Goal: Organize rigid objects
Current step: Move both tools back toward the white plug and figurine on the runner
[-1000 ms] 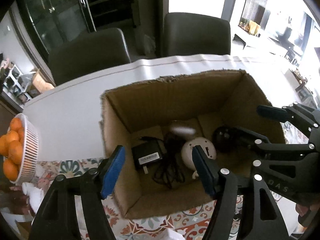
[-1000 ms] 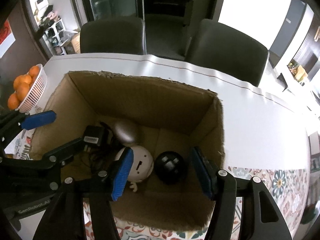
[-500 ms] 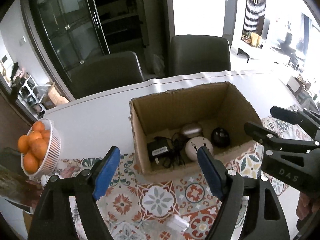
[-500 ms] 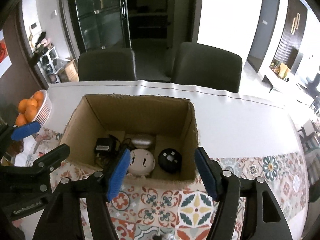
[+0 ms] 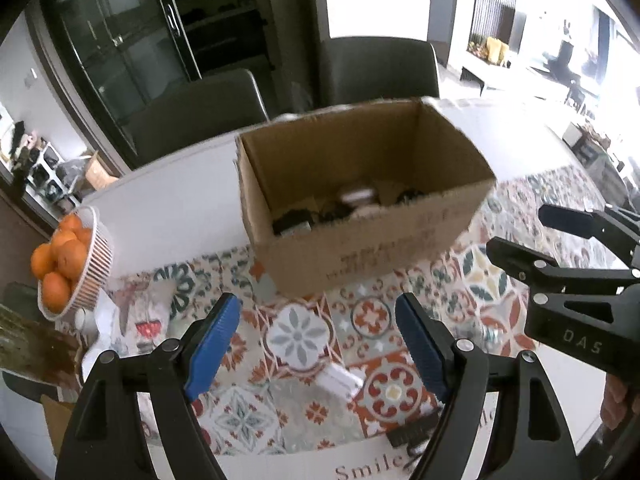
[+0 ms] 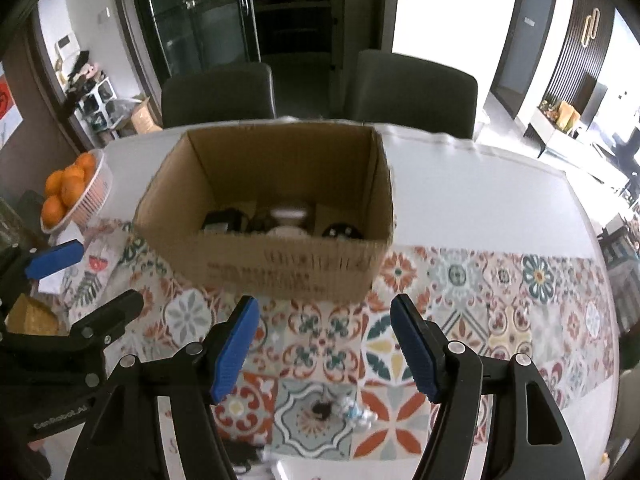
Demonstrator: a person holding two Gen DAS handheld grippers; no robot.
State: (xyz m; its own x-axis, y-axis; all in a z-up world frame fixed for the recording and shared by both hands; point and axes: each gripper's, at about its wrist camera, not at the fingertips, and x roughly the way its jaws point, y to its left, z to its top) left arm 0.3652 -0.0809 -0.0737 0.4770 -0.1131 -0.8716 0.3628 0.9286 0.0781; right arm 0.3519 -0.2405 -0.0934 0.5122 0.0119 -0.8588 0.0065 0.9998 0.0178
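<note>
An open cardboard box (image 5: pixel 360 248) (image 6: pixel 280 264) stands on the patterned mat. It holds a black adapter (image 5: pixel 292 220) with its cable, a white round device (image 6: pixel 286 229) and a black ball (image 6: pixel 342 232). My left gripper (image 5: pixel 316 308) hangs open over the mat in front of the box, with nothing between its blue pads. My right gripper (image 6: pixel 325 304) is open and empty too, just right of the left one. Each shows in the other's view: right gripper (image 5: pixel 528 230), left gripper (image 6: pixel 102 276). A small white object (image 5: pixel 340 378) lies on the mat below the left gripper.
A white basket of oranges (image 5: pixel 76 268) (image 6: pixel 92 196) sits at the table's left edge. Two dark chairs (image 6: pixel 412 88) stand behind the white table (image 6: pixel 460 192). A small crumpled clear item (image 6: pixel 356 408) and loose papers (image 5: pixel 136 316) lie on the mat.
Both grippers have drawn back and up from over the box to the near part of the mat. Their jaws stand a little wider. The box's contents have not moved.
</note>
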